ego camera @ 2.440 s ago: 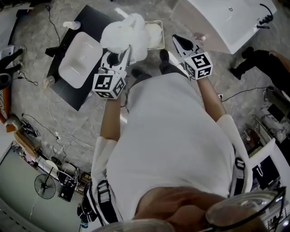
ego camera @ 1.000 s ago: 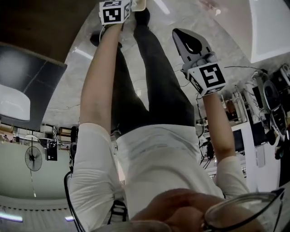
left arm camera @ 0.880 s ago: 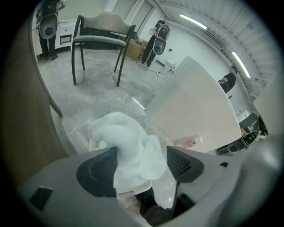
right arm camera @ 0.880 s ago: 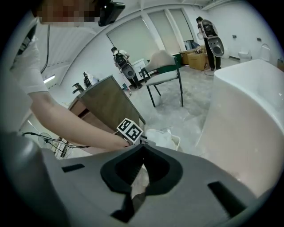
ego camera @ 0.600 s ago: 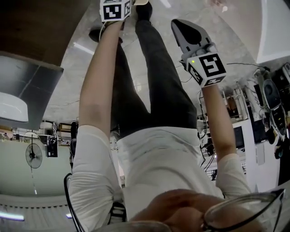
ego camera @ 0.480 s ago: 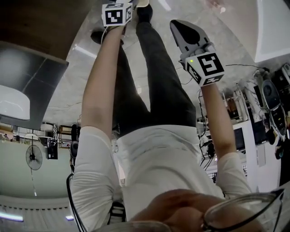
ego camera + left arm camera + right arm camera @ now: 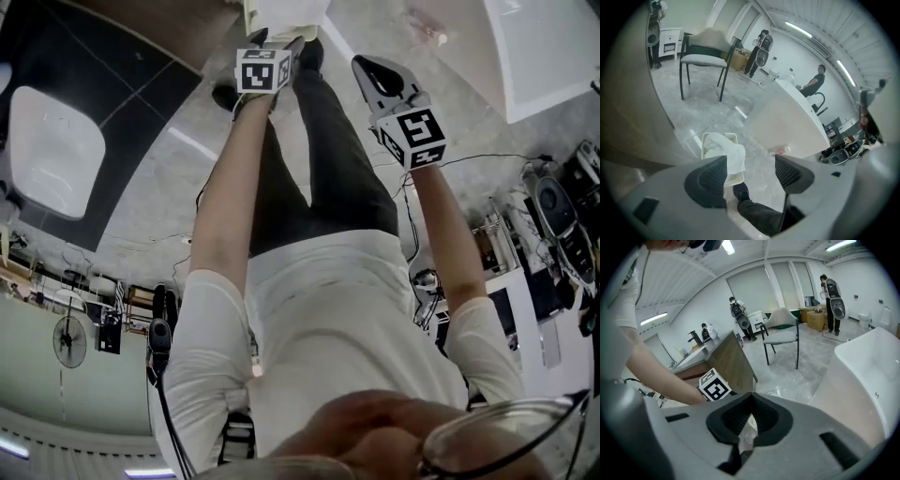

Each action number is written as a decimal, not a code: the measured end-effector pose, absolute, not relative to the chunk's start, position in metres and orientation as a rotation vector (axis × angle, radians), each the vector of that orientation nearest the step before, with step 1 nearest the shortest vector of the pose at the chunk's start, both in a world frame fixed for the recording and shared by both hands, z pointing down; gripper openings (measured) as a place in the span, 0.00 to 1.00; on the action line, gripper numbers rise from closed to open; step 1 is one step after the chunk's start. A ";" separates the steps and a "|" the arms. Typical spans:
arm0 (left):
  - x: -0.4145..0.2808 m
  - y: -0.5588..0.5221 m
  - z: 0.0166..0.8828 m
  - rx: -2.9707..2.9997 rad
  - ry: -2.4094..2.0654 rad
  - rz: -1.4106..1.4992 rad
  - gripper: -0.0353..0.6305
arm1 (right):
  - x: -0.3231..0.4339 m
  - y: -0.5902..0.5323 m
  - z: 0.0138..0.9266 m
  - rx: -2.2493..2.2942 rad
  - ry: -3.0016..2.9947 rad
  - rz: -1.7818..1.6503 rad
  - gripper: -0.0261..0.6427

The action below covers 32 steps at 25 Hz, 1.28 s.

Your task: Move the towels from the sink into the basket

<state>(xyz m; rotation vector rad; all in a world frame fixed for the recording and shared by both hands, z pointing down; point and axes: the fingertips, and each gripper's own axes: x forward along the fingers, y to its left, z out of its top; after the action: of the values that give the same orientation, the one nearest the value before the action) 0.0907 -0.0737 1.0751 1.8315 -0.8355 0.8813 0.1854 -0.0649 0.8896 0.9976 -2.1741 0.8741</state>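
Lifted clear of the basket (image 7: 717,135), the down-tilted left gripper (image 7: 749,171) has its jaws, just narrowing, apart and empty, the right gripper's (image 7: 750,398) pressed together; a rumpled white towel (image 7: 733,154) overhangs the basket's rim.

The pale marble floor (image 7: 708,112) carries a white basket (image 7: 717,134) near the middle of the left gripper view. A dark-legged chair (image 7: 704,58) stands at the basket's twelve o'clock. A white bathtub (image 7: 787,126) stands at its two o'clock.

Top: white short-sleeved shirt (image 7: 328,309) was worn
Legs: dark trousers (image 7: 328,173), dark shoes (image 7: 225,96)
Eyewear: thin-rimmed glasses (image 7: 502,439)
Tools: grey left gripper (image 7: 750,171) and right gripper (image 7: 750,401) bore black-and-white marker cubes (image 7: 413,136)
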 end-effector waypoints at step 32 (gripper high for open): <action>-0.126 -0.017 0.591 2.169 -1.172 0.480 0.16 | -0.049 -0.035 0.551 0.860 -2.516 0.606 0.03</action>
<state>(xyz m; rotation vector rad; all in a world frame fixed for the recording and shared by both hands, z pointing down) -0.1256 -0.0173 0.5915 2.1690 -1.1719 0.4801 -0.0490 -0.0353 0.5510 0.8598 -2.5164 0.6062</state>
